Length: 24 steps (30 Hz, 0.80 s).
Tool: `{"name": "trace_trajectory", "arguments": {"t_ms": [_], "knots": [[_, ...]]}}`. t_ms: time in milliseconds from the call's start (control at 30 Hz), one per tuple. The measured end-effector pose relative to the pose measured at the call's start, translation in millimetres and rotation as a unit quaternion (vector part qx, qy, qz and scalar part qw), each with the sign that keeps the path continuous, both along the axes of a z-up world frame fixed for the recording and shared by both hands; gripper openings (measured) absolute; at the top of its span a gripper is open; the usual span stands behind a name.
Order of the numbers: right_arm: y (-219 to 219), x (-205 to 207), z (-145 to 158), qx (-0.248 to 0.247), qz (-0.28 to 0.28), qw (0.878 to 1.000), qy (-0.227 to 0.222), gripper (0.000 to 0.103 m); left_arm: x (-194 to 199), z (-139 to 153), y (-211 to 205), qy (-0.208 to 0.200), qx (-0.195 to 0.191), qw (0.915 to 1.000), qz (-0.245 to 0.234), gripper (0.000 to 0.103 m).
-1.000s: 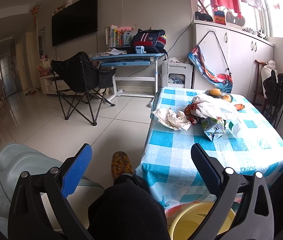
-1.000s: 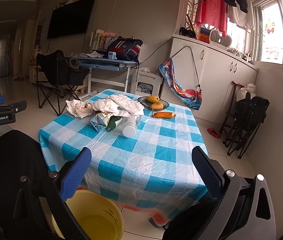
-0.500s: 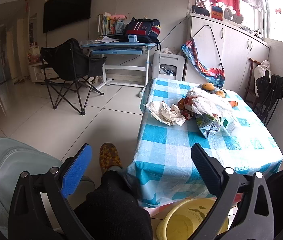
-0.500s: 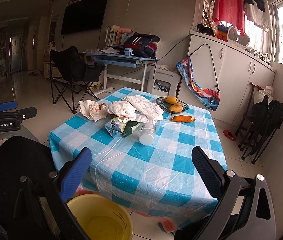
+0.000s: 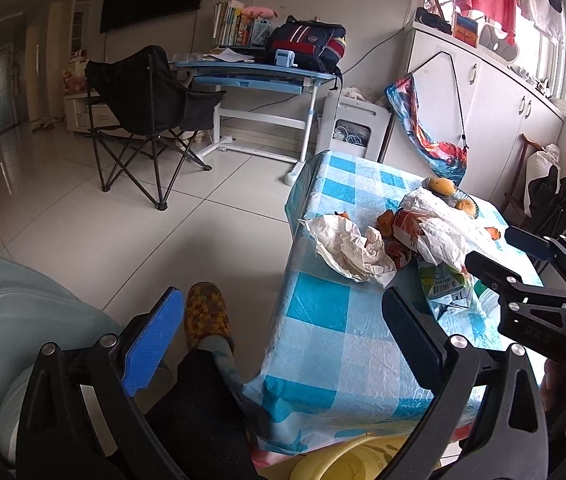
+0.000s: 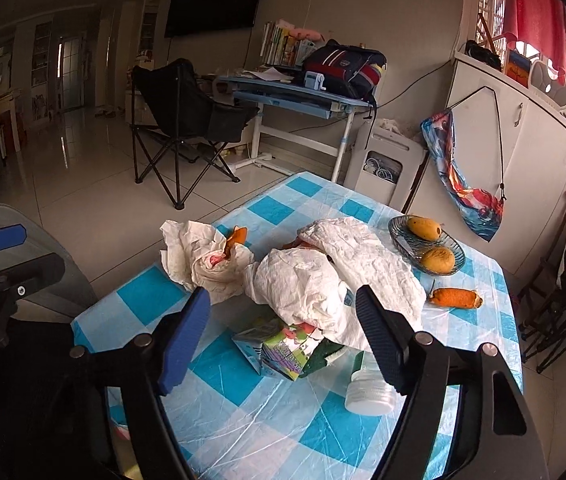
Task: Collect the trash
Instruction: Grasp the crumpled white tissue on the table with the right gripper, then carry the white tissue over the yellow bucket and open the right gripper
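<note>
Trash lies on a blue-checked table: crumpled white paper, a big crumpled white wrapper, a squashed green carton, a white plastic bottle on its side and an orange peel. My right gripper is open and empty, hovering over the carton and wrapper. My left gripper is open and empty, off the table's near left corner, above the floor. The paper and carton also show in the left wrist view. A yellow bin sits below the table's near edge.
A glass dish with two mangoes stands at the table's far right. A black folding chair, a blue desk and white cabinets stand beyond. My leg and slippered foot are below the left gripper.
Both grippers moved forward and closer to the table. The right one now hangs over the trash pile. Both stayed open.
</note>
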State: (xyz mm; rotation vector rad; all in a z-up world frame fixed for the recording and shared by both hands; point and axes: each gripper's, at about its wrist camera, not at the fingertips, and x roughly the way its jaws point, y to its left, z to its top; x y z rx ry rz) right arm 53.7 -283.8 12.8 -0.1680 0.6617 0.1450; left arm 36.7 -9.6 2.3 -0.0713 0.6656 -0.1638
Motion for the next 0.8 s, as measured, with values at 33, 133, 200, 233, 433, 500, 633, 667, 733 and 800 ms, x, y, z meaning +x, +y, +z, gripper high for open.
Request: {"name": "trace_trajectory", "arguments": {"t_ms": [33,133,200,233,433,500,633,667,733,800], "knots": [[-1,10,-4,-0.003,-0.003,1.0,0.012,0.065,4,-1,0,0.003,0.001,1.0,0.0,0.096],[-14,37,-21,0.01,-0.01,0.998,0.062,0.026,17,-5,-7,0.008,0.004,0.9999,-0.004,0.096],[-25,35,-19,0.042,-0.003,0.997,0.069,0.018,26,-7,-15,0.011,0.009,0.9999,-0.01,0.096],[-27,32,-15,0.048,-0.005,0.997,0.063,0.011,31,-9,-20,0.014,0.011,0.9997,-0.014,0.096],[-61,-20,12,0.131,-0.003,0.991,0.014,0.008,69,-26,-57,0.046,0.018,0.9978,-0.045,0.096],[-70,-30,13,0.152,-0.014,0.988,0.0,0.008,83,-34,-71,0.061,0.022,0.9966,-0.051,0.096],[-84,-28,7,0.192,-0.032,0.981,0.004,0.008,105,-55,-91,0.086,0.036,0.9949,-0.039,0.095],[-84,-28,6,0.193,-0.032,0.981,0.006,0.008,108,-58,-92,0.088,0.033,0.9949,-0.037,0.087],[-82,-25,4,0.195,-0.028,0.98,0.008,0.008,109,-64,-91,0.102,0.018,0.9935,-0.048,0.061],[-83,-22,3,0.202,-0.026,0.979,0.009,0.008,106,-67,-87,0.101,0.008,0.9933,-0.055,0.046]]}}
